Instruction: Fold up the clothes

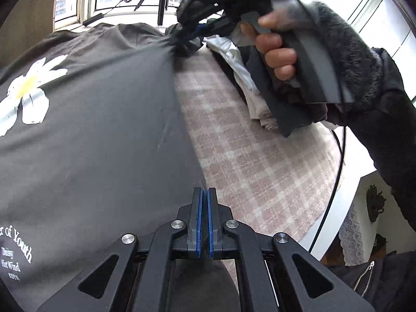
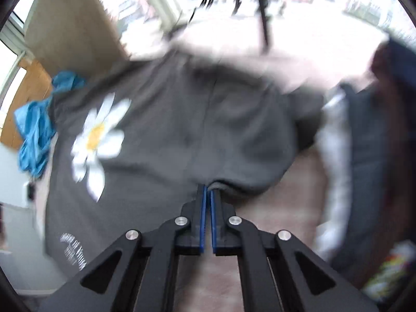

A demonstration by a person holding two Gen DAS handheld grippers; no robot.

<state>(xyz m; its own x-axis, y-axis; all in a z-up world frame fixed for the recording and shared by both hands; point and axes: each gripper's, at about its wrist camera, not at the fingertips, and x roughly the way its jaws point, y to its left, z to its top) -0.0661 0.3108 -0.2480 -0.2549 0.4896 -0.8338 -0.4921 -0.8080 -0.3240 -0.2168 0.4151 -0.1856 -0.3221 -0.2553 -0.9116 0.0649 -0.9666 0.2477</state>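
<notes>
Blue cloth (image 2: 36,127) is bunched at the tabletop's (image 1: 249,161) left edge, and the dark grey daisy tee (image 1: 104,130) covers its left side, soft and floppy, so pinching hems looks best: left gripper (image 1: 205,195) clamped on the edge, right gripper (image 2: 208,191) pinching a bunched fold.
</notes>
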